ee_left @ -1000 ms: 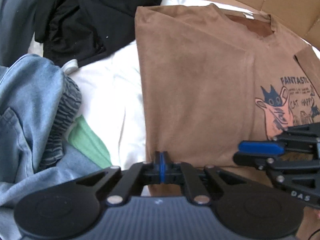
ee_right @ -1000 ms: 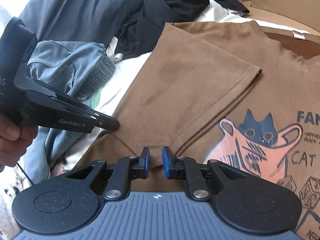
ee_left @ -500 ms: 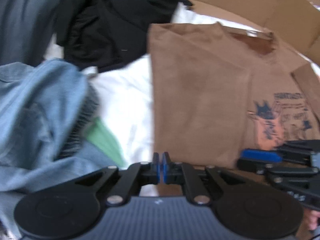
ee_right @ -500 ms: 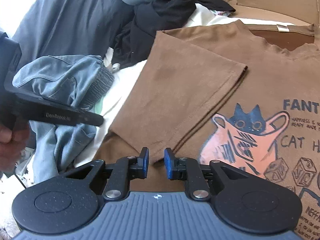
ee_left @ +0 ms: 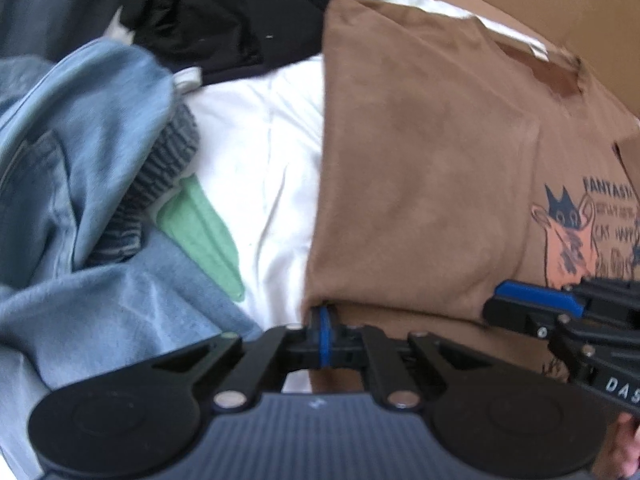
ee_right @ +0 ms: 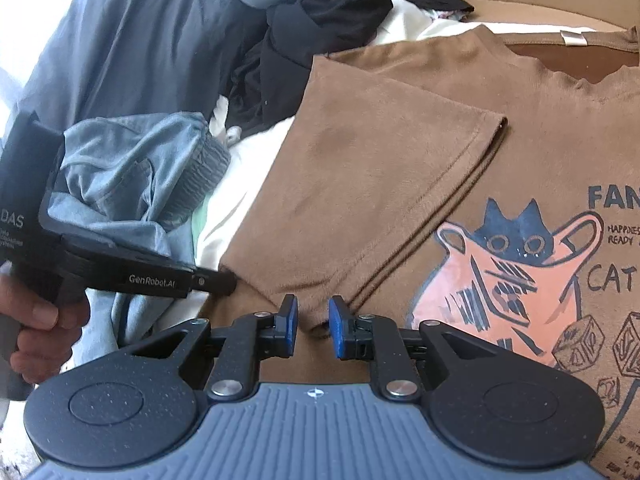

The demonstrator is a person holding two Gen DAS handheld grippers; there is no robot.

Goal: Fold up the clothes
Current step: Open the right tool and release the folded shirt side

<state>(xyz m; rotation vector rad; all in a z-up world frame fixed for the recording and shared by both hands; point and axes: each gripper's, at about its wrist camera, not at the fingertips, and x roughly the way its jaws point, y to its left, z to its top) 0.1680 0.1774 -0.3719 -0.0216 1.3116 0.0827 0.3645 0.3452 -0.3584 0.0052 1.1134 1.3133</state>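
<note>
A brown T-shirt (ee_left: 420, 152) with a cat print (ee_right: 508, 272) lies flat on a white sheet (ee_left: 260, 152). Its left side and sleeve are folded over the front. My left gripper (ee_left: 322, 320) is shut, its blue pads pinching the lower corner of that folded flap; in the right wrist view the left gripper (ee_right: 226, 282) meets the same corner. My right gripper (ee_right: 314, 328) is open just above the flap's lower edge, with nothing between its pads. From the left wrist view the right gripper (ee_left: 492, 304) sits at the flap's lower right edge.
Blue jeans (ee_left: 80, 140) are heaped at the left over a green cloth (ee_left: 204, 232). Black garments (ee_left: 224, 8) and a dark grey garment (ee_right: 140, 40) pile up behind. Cardboard (ee_left: 520, 0) borders the far side. A hand (ee_right: 40, 320) holds the left gripper's handle.
The right gripper's pads have parted a little wider. The left gripper stays at the flap's corner while both views shifted slightly and the flap settled flatter.
</note>
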